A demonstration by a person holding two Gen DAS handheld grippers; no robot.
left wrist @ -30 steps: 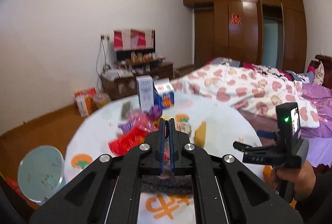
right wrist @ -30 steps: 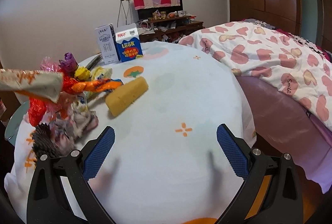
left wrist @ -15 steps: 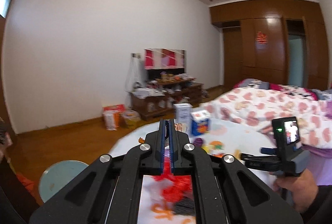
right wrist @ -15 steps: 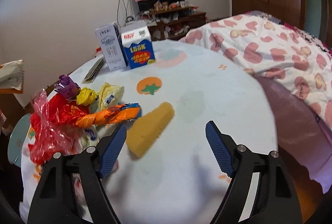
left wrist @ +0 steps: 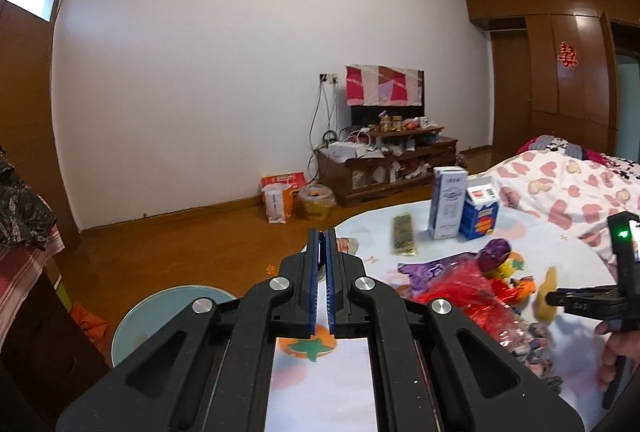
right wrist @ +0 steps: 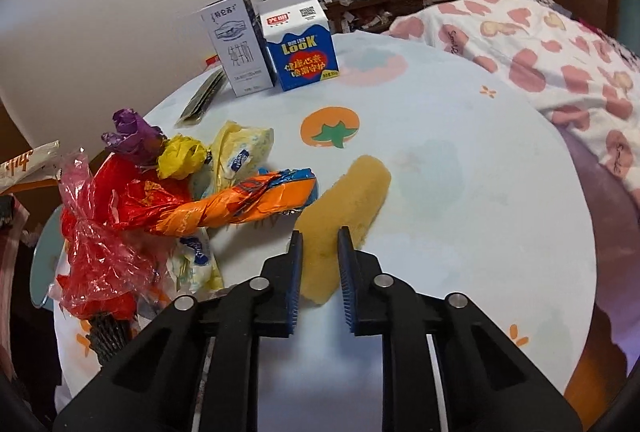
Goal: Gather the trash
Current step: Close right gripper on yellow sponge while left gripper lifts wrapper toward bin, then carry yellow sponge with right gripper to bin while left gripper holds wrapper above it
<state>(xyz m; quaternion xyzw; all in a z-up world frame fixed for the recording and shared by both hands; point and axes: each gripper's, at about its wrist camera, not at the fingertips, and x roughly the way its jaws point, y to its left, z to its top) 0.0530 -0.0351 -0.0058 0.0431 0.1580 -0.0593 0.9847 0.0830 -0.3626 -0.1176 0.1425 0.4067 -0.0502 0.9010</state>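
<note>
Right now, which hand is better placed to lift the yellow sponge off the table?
Right. The right gripper already straddles the near end of the yellow sponge, its fingers having just closed in on it. The left gripper is shut and points past the table edge toward the floor.

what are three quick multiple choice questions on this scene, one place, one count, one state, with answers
1. Where is the blue carton?
A. right of the white carton
B. on the bed
C. atop the wrappers

2. How many cartons stand on the table?
A. one
B. two
C. four

3. What is the right gripper doing?
A. hanging open over bare cloth
B. closed on the sponge
C. gripping a carton

Answers: 1 A, the cartons stand side by side at the far edge. 2 B, only a white and a blue one show. 3 B, both pads press on the sponge's near end.
</note>
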